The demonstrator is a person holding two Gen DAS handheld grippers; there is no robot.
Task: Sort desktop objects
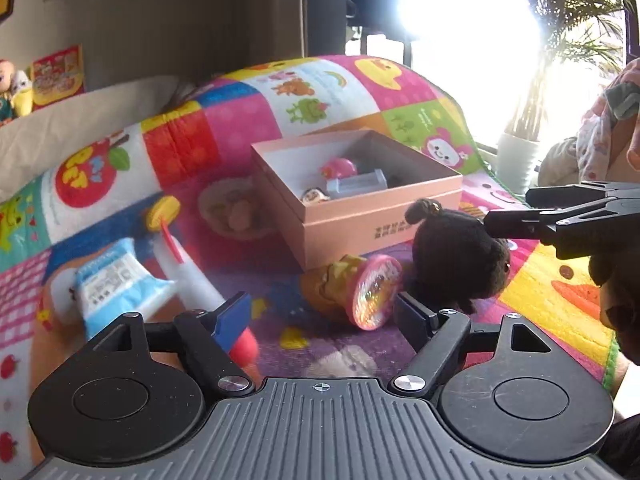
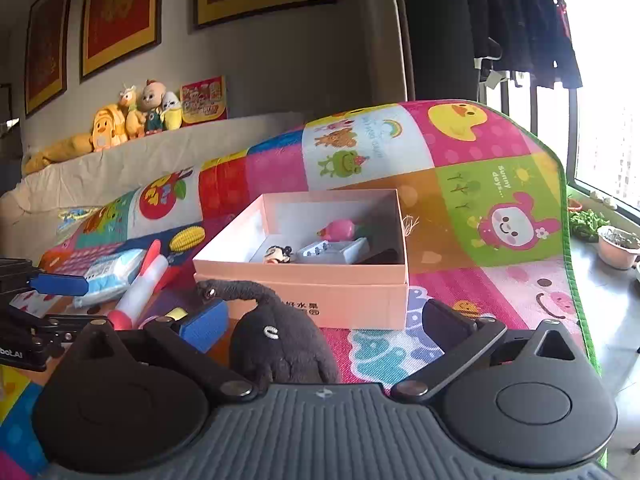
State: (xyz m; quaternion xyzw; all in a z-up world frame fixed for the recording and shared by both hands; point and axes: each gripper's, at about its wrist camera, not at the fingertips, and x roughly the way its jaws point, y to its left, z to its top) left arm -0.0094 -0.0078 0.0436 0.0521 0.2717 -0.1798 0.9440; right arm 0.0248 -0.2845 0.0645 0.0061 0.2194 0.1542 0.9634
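Framed pictures point(image 2: 120, 16) (plush toys point(image 2: 132, 114) below)

Both grippers, left point(image 1: 322, 314) and right point(image 2: 326, 320) (fingers apart)

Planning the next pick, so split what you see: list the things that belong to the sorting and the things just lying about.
Job:
pink box, toys already inside
dark plush toy, between the open right gripper fingers
toy ice cream cone, ahead of the open left gripper
tissue pack
red-and-white tube

Lying about:
stuffed dolls on the sofa back
potted plant
framed pictures
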